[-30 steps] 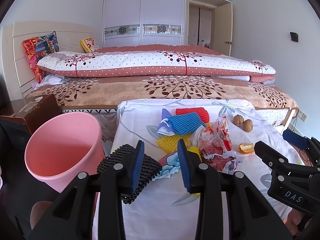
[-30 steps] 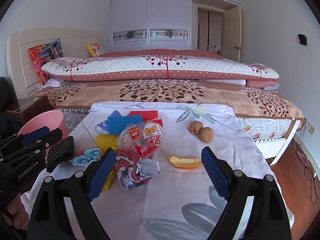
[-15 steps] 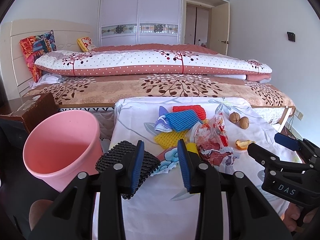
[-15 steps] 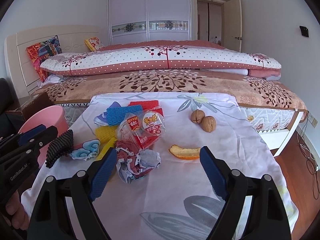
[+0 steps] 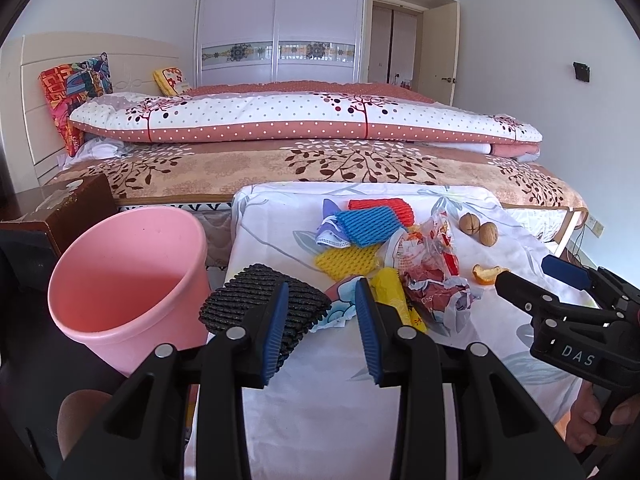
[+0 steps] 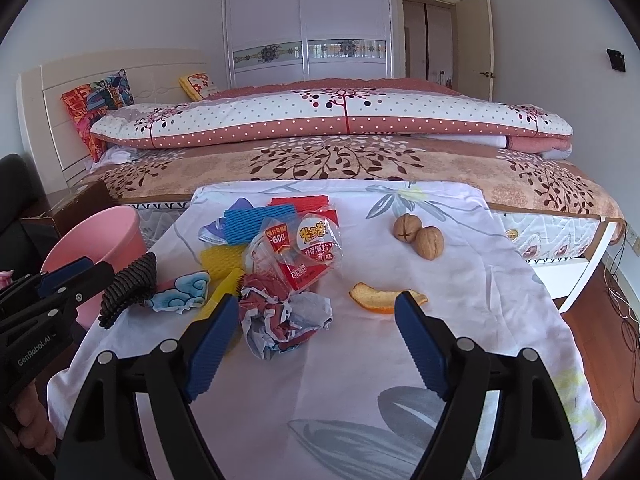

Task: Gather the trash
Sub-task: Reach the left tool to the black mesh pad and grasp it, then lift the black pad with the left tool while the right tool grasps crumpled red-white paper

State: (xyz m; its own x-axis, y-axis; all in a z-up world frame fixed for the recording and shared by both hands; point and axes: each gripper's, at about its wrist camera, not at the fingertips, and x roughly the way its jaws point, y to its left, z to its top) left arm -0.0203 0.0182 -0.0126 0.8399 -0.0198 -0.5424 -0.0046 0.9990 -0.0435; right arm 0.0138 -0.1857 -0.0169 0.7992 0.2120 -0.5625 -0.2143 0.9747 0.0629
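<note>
Trash lies on a table with a white floral cloth [image 6: 460, 320]: a black foam net [image 5: 256, 300] at its left edge, blue [image 5: 368, 226], red [image 5: 384, 206] and yellow [image 5: 346, 260] foam nets, a snack wrapper [image 6: 304, 248], a crumpled paper ball [image 6: 284, 316], an orange peel [image 6: 380, 298] and two walnuts [image 6: 418, 234]. A pink bin [image 5: 124, 276] stands left of the table. My left gripper [image 5: 322, 328] is open and empty just behind the black net. My right gripper [image 6: 316, 344] is open wide and empty, before the paper ball and peel.
A bed [image 5: 304, 160] with folded quilts runs behind the table. A dark wooden nightstand [image 5: 60, 216] stands behind the bin. A wardrobe [image 6: 308, 28] and a door fill the back wall. Wood floor with cables [image 6: 624, 312] lies to the right.
Both grippers have shifted only slightly, easing back and up from the table. Both stay open. No trash has moved.
</note>
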